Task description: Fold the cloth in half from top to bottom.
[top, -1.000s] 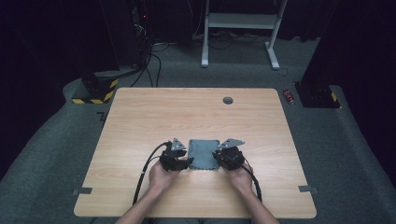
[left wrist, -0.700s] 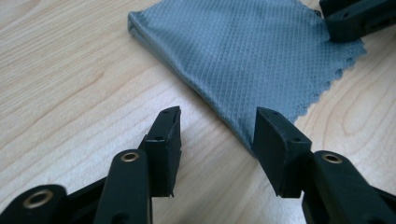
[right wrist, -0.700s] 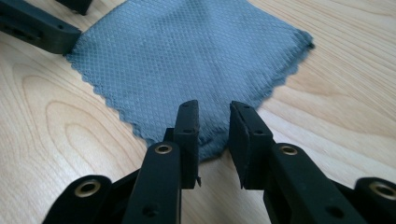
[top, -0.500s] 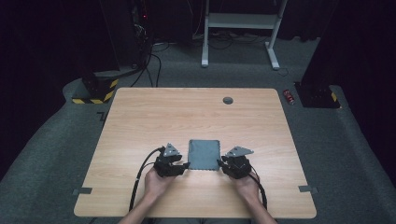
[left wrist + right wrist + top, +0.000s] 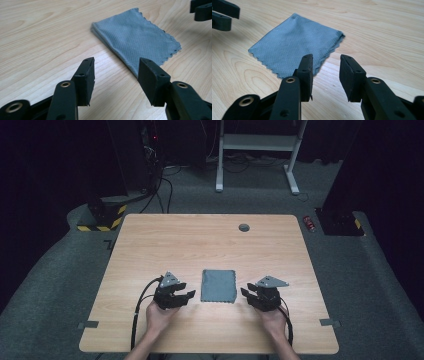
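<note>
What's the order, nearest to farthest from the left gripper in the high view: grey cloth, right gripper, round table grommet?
1. grey cloth, just to the right of the left gripper.
2. right gripper, beyond the cloth's other side.
3. round table grommet, near the table's far edge.

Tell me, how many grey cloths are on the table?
1. The folded grey cloth lies flat on the wooden table, near the person's edge, between the left gripper and the right gripper.
</note>
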### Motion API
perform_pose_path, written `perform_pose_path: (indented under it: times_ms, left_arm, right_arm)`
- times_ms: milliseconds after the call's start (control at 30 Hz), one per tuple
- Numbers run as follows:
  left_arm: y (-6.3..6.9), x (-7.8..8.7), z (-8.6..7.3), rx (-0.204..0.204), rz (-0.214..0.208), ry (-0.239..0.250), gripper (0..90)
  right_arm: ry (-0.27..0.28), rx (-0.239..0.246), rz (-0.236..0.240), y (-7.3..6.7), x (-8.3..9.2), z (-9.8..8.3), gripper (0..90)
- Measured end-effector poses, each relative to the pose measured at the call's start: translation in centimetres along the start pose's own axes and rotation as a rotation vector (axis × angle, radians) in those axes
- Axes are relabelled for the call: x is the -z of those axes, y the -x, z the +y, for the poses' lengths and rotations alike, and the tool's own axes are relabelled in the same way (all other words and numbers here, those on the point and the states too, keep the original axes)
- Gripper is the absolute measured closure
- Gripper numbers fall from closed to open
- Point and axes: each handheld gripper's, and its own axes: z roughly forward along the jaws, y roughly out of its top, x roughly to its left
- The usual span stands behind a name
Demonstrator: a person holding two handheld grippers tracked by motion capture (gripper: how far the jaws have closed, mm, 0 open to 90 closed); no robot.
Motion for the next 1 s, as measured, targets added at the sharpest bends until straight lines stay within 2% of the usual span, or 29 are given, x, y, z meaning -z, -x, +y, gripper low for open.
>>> perform_pose_path:
  times_ms: [67,600,1000]
  left_arm:
    - [-0.3,0.4,-0.2,0.019,0.002,0.013,47.4]
    - [-1.6,2.0,-1.3,0.052,0.041,0.037,46.0]
    - [-2.8,2.8,-2.6,0.086,0.08,0.032,44.1]
  right_arm:
    - [0.007,-0.012,-0.007,0.3,0.4,-0.2,62.6]
    - [0.055,-0.069,-0.049,2.0,2.8,-1.8,60.8]
    - [0.048,-0.094,-0.068,2.8,3.4,-3.3,60.4]
